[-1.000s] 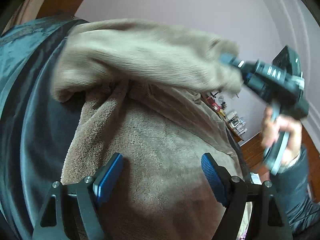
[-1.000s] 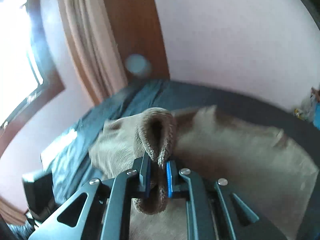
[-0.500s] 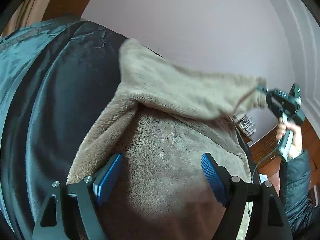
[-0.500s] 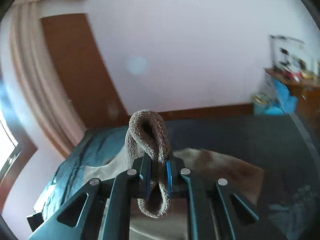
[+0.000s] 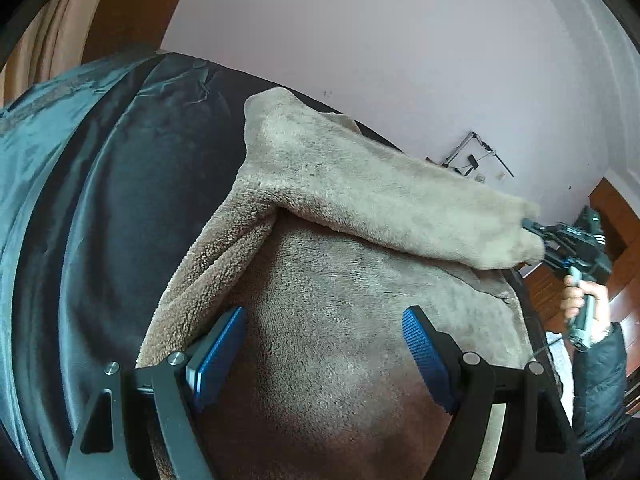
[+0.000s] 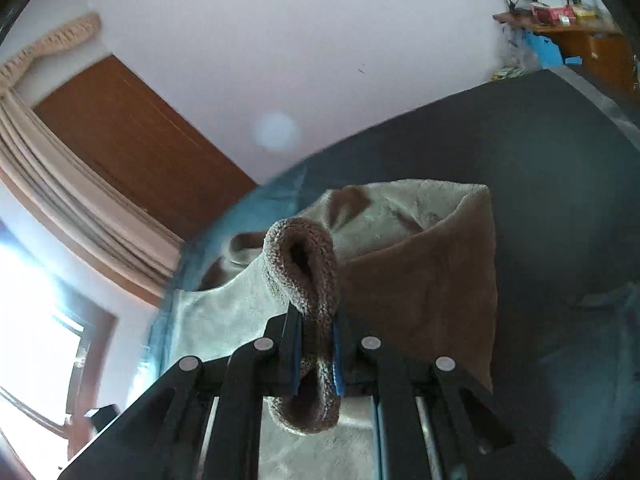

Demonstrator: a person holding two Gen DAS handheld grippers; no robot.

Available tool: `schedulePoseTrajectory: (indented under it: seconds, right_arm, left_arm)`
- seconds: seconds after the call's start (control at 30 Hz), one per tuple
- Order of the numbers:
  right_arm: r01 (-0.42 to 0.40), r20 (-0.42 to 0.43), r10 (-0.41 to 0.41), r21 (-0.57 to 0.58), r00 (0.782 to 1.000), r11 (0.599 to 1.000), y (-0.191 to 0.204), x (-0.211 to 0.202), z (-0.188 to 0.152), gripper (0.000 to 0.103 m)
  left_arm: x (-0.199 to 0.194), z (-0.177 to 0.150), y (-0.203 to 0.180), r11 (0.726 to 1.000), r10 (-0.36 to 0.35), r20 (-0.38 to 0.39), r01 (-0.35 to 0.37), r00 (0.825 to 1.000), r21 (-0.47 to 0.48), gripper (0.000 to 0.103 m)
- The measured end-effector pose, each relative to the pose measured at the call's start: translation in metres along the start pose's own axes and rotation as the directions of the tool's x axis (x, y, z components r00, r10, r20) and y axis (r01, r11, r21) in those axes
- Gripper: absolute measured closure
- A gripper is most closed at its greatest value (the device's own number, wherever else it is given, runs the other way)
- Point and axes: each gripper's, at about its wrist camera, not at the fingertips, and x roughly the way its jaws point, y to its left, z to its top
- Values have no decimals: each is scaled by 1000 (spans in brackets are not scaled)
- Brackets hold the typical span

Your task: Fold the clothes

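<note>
A dark bedspread [image 5: 120, 208] is stretching across the scene under a pale wall [image 5: 380, 40], with a beige fleece garment [image 5: 340, 320] lying spread on it. One fleece sleeve [image 5: 380, 200] is being held out flat across the garment's far side toward the right, its cuff [image 6: 304, 264] pinched between the closed jaws of the right gripper [image 6: 316, 354], which a hand [image 5: 584, 300] is gripping at the right edge. The left gripper [image 5: 324, 352] is hovering with its jaws wide open over the garment's near part, blue pads [image 5: 426, 354] apart and gripping nothing. A wooden door [image 6: 132, 136] and curtain [image 6: 60, 192] are standing at the far left.
</note>
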Motion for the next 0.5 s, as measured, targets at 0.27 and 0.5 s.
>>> schedulePoseTrajectory:
  seconds: [0.27, 0.5]
  right_arm:
    - [356, -20, -371, -245, 928, 902, -8, 18, -18, 22]
    - [411, 129, -392, -363, 911, 836, 11, -2, -35, 22]
  left_arm:
    - [4, 1, -6, 998, 54, -4, -54, 999, 31, 21]
    - [-14, 26, -21, 997, 72, 55, -73, 996, 4, 21]
